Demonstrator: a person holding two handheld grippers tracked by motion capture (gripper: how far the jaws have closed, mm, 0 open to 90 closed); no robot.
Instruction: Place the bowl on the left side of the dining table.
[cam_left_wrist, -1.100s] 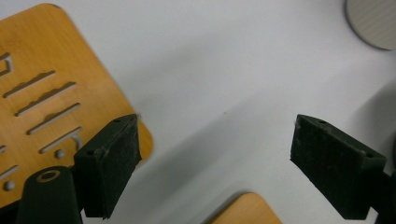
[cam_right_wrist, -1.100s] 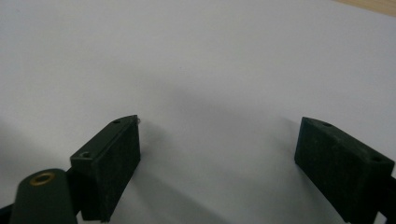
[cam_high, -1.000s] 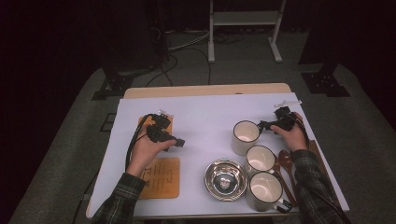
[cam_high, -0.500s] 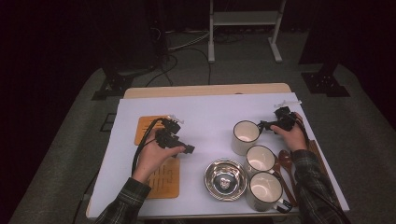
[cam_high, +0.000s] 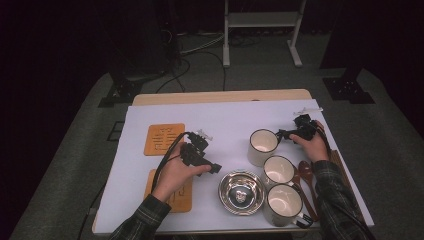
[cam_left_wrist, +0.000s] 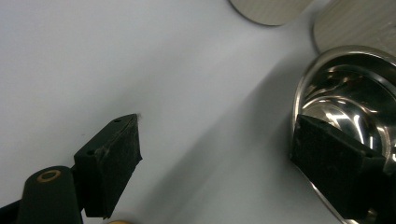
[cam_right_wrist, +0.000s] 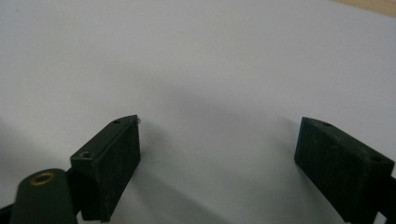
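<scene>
High view — left to right, with what is changing. The left gripper (cam_high: 216, 167) is travelling rightward across the white table cover (cam_high: 225, 117), away from the two orange coasters (cam_high: 164, 139) at the left, and is now closing on the steel bowl (cam_high: 242, 192) at the near centre; judged, the bowl is the piece being fetched. In the left gripper view its jaws are standing wide apart and gripping nothing, one pad (cam_left_wrist: 112, 170) over bare cover, the other sitting in front of the bowl's rim (cam_left_wrist: 303, 88) — whether touching cannot be told.

Steel bowl — empty, reflections only.

Three cream mugs (cam_high: 263, 146) — running from mid-table toward the near edge, just right of the bowl; all looking empty.

Wooden spoons (cam_high: 305, 172) — lying right of the mugs.

Right gripper (cam_high: 282, 134) — keeping still at the farthest mug's right side, jaws spread wide with nothing between them.
</scene>
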